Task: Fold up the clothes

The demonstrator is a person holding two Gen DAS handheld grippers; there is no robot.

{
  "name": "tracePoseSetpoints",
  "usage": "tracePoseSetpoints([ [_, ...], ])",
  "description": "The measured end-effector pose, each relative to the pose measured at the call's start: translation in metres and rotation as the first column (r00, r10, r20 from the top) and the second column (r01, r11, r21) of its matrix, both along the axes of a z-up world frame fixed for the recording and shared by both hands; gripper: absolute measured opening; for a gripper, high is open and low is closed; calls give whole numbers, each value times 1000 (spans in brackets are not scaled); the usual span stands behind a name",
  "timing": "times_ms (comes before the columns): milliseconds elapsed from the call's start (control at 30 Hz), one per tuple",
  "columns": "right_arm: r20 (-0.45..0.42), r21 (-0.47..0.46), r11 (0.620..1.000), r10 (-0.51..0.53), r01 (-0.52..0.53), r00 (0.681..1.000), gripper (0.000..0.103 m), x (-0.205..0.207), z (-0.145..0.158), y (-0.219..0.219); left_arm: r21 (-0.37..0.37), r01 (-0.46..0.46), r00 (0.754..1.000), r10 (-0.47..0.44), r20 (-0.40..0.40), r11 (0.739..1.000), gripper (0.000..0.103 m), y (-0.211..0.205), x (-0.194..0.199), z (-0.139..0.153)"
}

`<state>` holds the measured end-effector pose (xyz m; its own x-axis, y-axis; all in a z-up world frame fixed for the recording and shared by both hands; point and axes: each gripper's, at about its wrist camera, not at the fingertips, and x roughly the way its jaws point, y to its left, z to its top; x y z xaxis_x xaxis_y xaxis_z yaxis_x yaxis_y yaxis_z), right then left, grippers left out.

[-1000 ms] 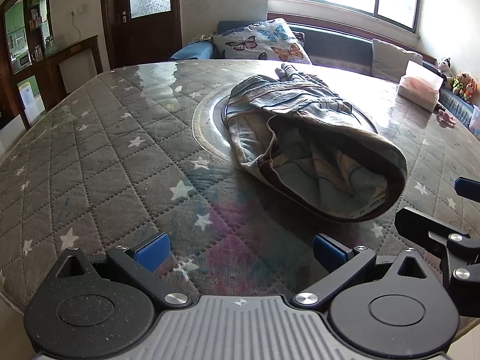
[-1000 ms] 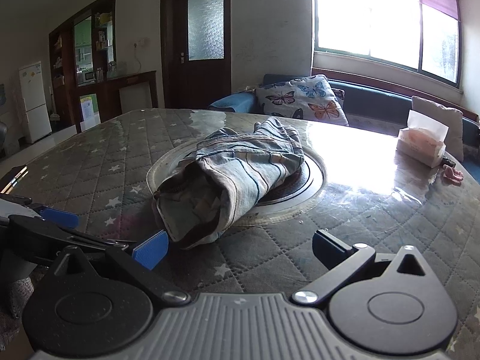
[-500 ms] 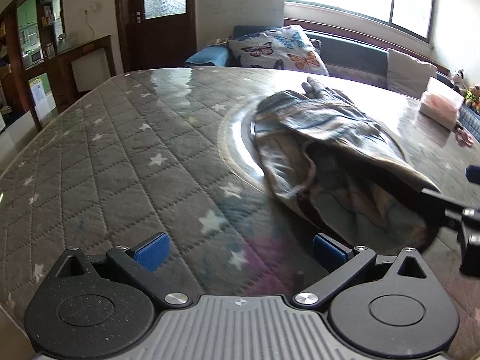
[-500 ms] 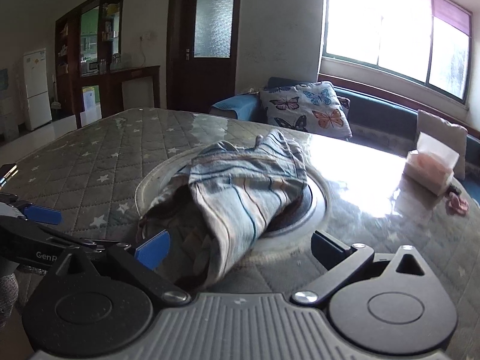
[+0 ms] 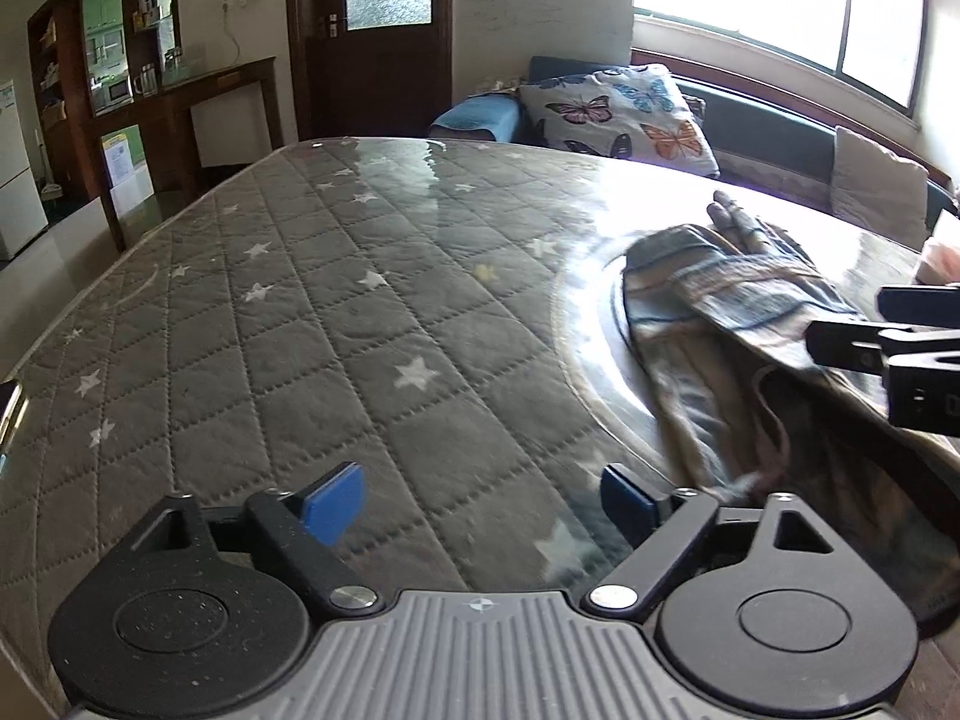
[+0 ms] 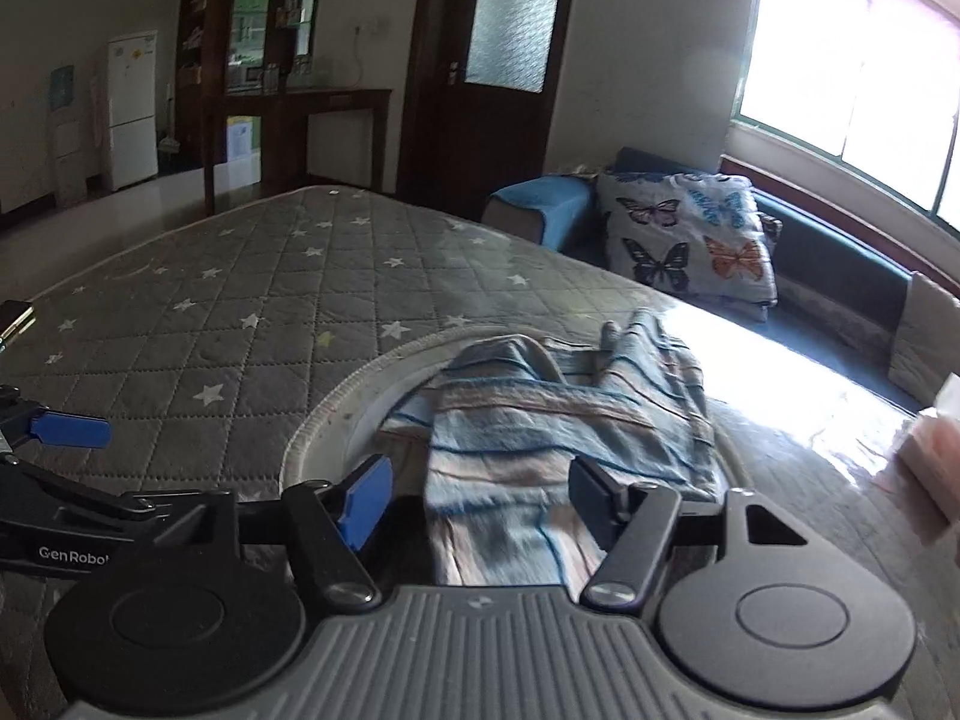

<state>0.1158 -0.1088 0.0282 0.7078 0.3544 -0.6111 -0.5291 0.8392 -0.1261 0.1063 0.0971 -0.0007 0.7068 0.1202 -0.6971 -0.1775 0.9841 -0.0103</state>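
On my left, the left tool [image 5: 483, 495] hangs over the star-quilted table [image 5: 312, 324], its blue pads apart and closing with only bare quilt between them. At centre, the striped garment [image 6: 558, 420] lies crumpled on the round glass turntable [image 6: 336, 414]. On my right, the right tool [image 6: 480, 489] has the garment's near edge between its pads, jaws closing, not visibly pinching yet.
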Motion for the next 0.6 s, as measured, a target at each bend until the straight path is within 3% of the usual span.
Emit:
tracePoseSetpoints([
  [133, -26, -42, 999, 24, -26, 999, 61, 20, -10, 17, 11, -16, 1000, 16, -5, 1000, 73, 8, 14, -1],
  [300, -70, -108, 994, 28, -36, 997, 43, 38, -27, 29, 13, -10, 1000, 10, -3, 1000, 61, 10, 37, 3],
  [333, -75, -113, 993, 24, -32, 997, 33, 40, -30, 28, 11, -3, 1000, 3, 1, 1000, 61, 10, 42, 5],
  [367, -82, -103, 994, 16, -25, 996, 23, 41, -30, 24, 6, 8, 1000, -8, 6, 1000, 61, 8, 48, 7],
  [467, -94, -47, 999, -14, 10, 996, 8, 44, -28, 5, -9, 48, 999, -47, 24, 999, 61, 1, 65, 13],
  [600, -82, 12, 998, -55, 56, 995, 3, 44, -19, -23, -16, 107, 994, -106, 28, 994, 62, -17, 100, 16],
])
